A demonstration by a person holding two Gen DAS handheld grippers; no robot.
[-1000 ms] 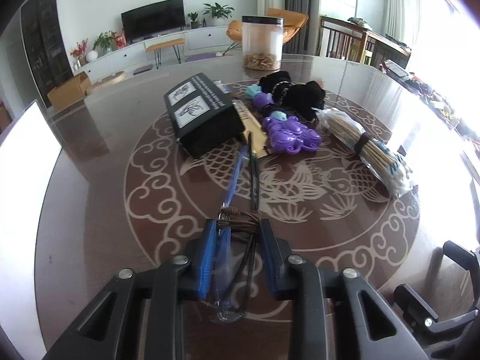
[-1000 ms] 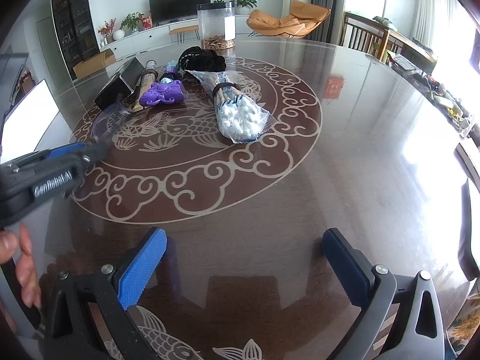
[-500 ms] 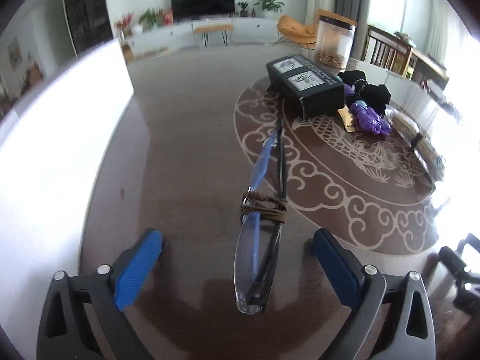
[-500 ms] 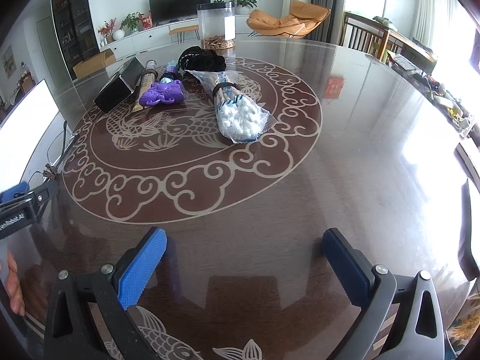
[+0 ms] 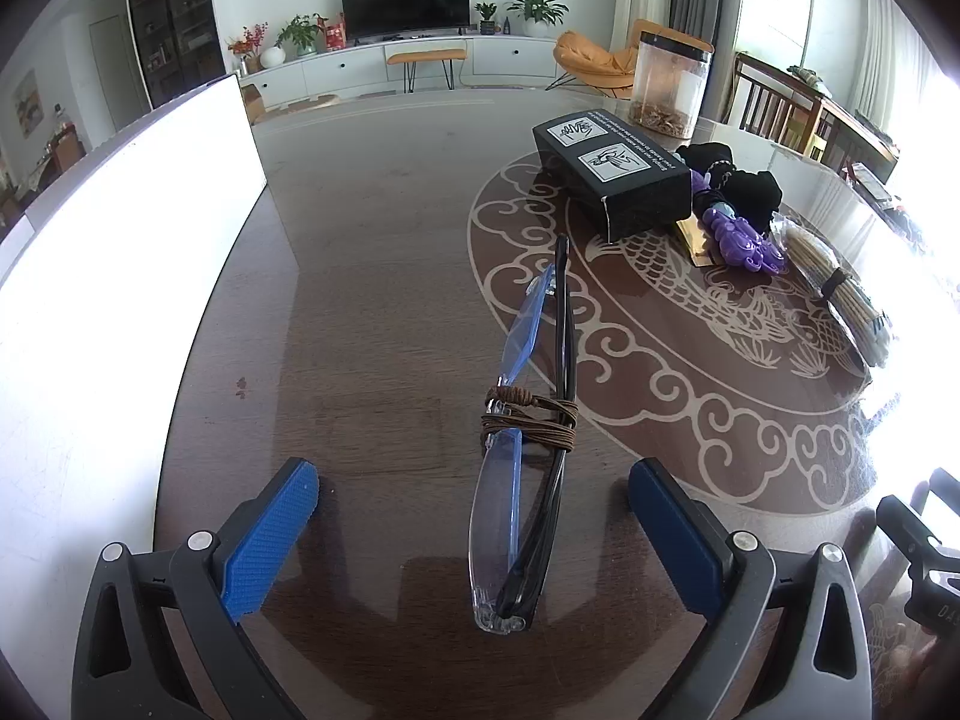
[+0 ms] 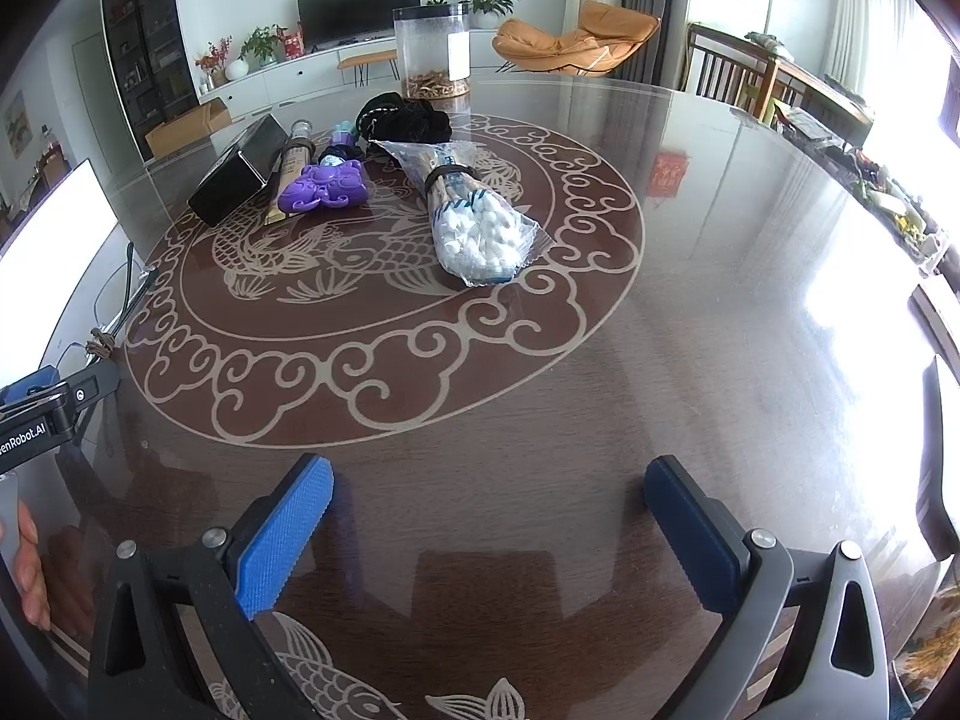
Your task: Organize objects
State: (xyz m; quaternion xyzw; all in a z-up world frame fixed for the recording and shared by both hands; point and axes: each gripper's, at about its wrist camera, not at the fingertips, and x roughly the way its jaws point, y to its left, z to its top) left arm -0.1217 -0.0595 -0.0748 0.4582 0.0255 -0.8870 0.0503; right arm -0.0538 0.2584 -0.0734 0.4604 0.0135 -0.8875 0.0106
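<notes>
- Two grippers are standing wide with nothing between the pads: the left gripper (image 5: 474, 513) is straddling the glasses (image 5: 525, 438) without touching them, and the right gripper (image 6: 489, 525) is hovering over bare table (image 6: 720, 312).
- Glasses are lying folded on the table, a brown cord (image 5: 531, 420) wound round their middle, between the left jaws; a second ago those jaws were clamped on them over the medallion, so they have just been released.
- Their new spot is sitting just outside the medallion's rim, near the white panel (image 5: 120, 300) and apart from the other things.
- Judging from that, this item is looking placed, and the left hand is free to back off.
- Farther off, the swab bag (image 6: 474, 222) is lying nearest the right gripper, likely the next pick.
- Beyond it, the purple toy (image 6: 327, 192), black box (image 5: 612, 174), black cloth (image 6: 402, 117) and jar (image 6: 432, 51) are waiting untouched in a cluster.
</notes>
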